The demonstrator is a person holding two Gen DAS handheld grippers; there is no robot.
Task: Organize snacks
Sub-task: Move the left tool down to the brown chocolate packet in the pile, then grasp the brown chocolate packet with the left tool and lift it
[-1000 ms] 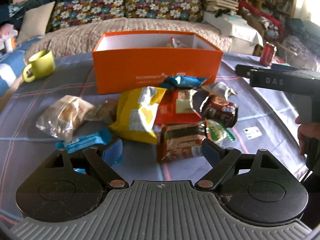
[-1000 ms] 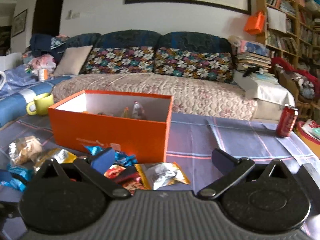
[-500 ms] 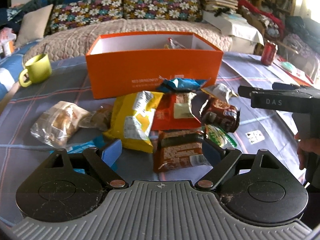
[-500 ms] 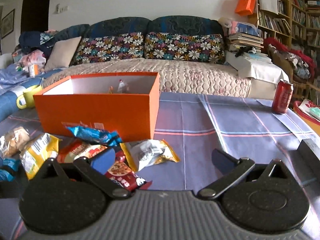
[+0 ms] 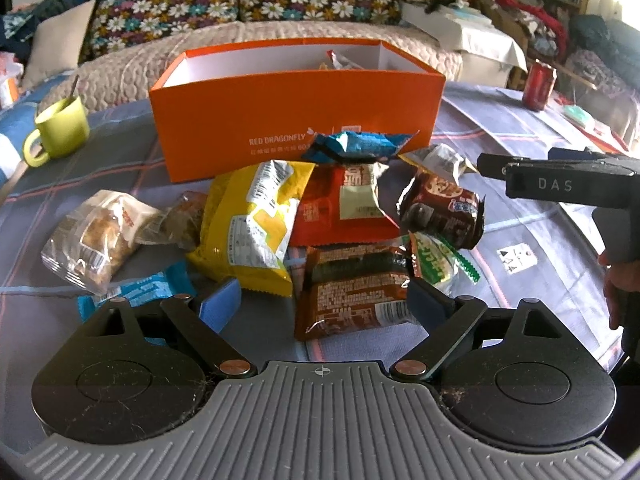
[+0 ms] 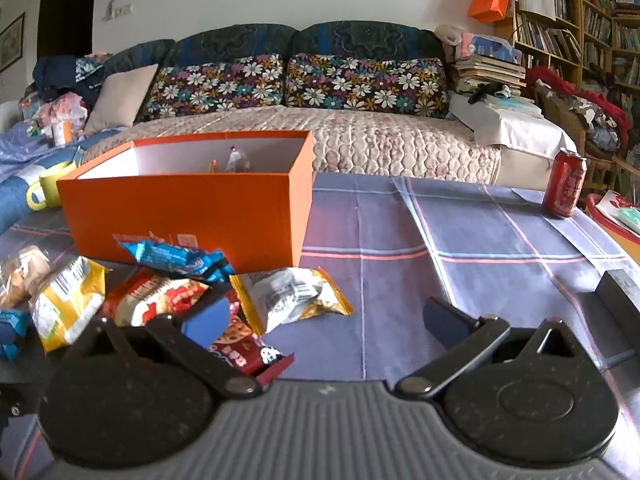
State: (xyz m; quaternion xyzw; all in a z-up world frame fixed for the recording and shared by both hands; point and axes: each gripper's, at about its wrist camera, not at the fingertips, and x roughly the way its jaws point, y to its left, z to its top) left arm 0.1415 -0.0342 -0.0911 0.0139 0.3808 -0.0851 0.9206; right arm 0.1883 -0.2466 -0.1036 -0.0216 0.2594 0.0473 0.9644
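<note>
An open orange box (image 5: 296,116) stands on the table, with a few snacks inside; it also shows in the right wrist view (image 6: 188,212). In front of it lies a pile of snack packets: a yellow bag (image 5: 248,228), a red packet (image 5: 340,208), a blue packet (image 5: 360,146), a dark brown packet (image 5: 440,210) and a brown seaweed packet (image 5: 352,292). My left gripper (image 5: 324,300) is open, with the brown seaweed packet between its fingers. My right gripper (image 6: 324,316) is open and empty, by a white-and-gold packet (image 6: 292,292) and a red packet (image 6: 240,350).
A green mug (image 5: 60,128) stands left of the box. A red soda can (image 6: 566,188) stands at the far right of the checked tablecloth (image 6: 440,240). A clear bread bag (image 5: 96,236) lies at the left. A sofa (image 6: 320,136) runs behind the table.
Both grippers have moved in closer to the snack pile and lower. The brown seaweed packet now sits between my left fingers. The right gripper has shifted left over the packets.
</note>
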